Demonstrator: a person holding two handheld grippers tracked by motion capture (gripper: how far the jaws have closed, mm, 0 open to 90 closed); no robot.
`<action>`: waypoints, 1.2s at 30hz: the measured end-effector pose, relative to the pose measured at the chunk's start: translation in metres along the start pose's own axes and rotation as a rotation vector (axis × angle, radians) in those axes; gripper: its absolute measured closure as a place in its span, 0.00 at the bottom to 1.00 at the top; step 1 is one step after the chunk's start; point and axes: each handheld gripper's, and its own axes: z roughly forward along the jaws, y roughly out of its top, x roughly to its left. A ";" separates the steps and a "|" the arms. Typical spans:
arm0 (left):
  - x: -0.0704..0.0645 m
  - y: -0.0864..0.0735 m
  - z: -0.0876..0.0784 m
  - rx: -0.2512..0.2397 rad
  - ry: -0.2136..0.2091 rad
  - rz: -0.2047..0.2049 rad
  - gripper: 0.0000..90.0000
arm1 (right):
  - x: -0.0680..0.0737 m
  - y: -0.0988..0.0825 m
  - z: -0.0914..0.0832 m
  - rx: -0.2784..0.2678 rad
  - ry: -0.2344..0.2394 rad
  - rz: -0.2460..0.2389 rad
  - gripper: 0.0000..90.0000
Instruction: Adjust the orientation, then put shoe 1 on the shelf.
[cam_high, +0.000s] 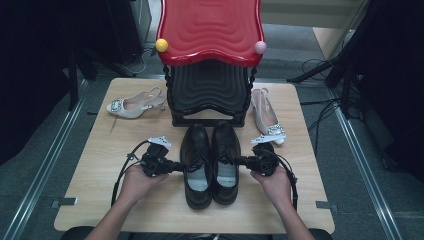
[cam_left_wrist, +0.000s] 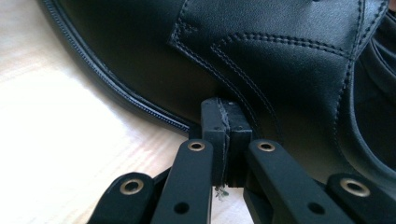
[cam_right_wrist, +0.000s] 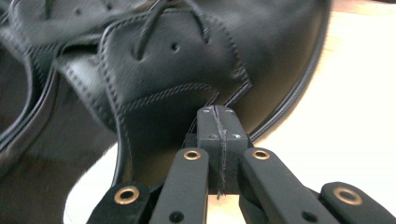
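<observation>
The two black lace-up shoes stand side by side between the grippers, toes toward the shoe rack (cam_high: 210, 87). The left shoe (cam_high: 196, 165) lies straight ahead of the left gripper (cam_high: 181, 166), whose jaws are fully closed on nothing, tips pressed against the shoe's outer side. The right shoe (cam_high: 225, 161) meets the right gripper (cam_high: 238, 161) the same way, jaws closed and empty. Squeezed only from the sides, the pair could slip, twist or tip if pushed unevenly. Beyond the right gripper lies a jewelled slingback heel (cam_high: 267, 119), near enough to be knocked; another (cam_high: 132, 105) lies beyond the left.
</observation>
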 end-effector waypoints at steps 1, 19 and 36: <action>-0.002 0.000 0.001 -0.001 -0.001 0.002 1.00 | -0.001 0.005 0.001 -0.003 -0.023 -0.006 1.00; -0.012 0.004 -0.003 -0.003 0.029 0.072 0.78 | -0.024 0.013 -0.019 -0.043 -0.046 0.063 0.93; -0.009 0.033 -0.037 -0.046 0.036 0.110 0.47 | 0.005 0.024 -0.048 0.025 0.021 0.036 0.84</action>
